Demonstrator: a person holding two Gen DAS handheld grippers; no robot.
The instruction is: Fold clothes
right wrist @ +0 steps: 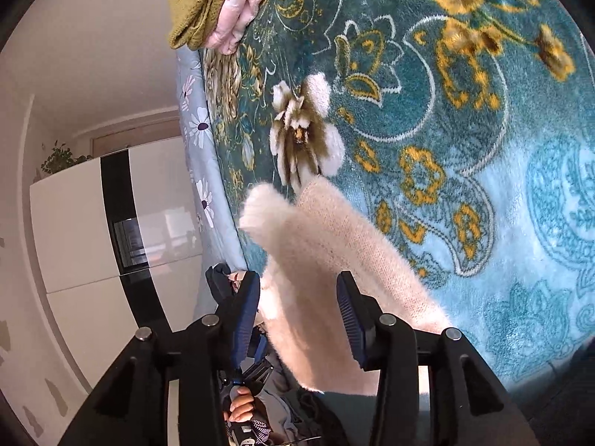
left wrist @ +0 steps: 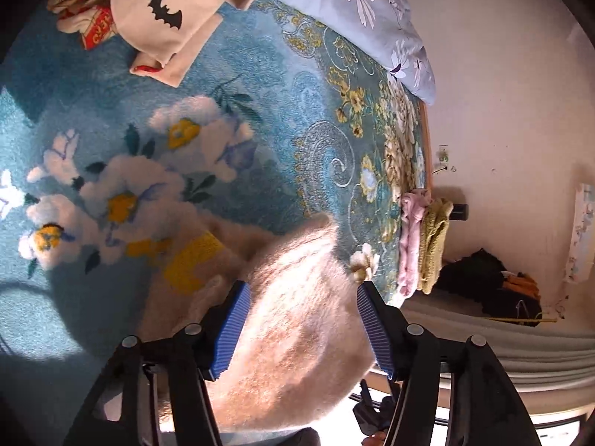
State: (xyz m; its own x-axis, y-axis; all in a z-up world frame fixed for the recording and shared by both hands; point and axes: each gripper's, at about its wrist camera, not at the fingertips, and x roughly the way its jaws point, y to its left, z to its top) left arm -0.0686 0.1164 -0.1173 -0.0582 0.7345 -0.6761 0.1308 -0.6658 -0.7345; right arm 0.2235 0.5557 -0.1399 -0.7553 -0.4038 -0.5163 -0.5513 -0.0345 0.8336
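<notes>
Left claw spread around fuzzy cream sweater, lower centre; right claw likewise spread. Folded printed garment upper left, folded pink and olive knits right: partly done.

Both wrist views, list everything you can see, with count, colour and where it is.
Fuzzy sweater: one, cream, between both grippers' fingers, over the blanket.
Blanket: one, teal floral, covering the bed.
Printed garment: one, cream with bats, folded, far end.
Folded pile: two, pink and olive, bed edge.
Duvet: one, pale blue floral, by the wall.
Dark clothes: heap, black and orange, beside the bed.
Cabinet: one, white with black stripe.
Left gripper: open, blue pads.
Right gripper: open.
</notes>
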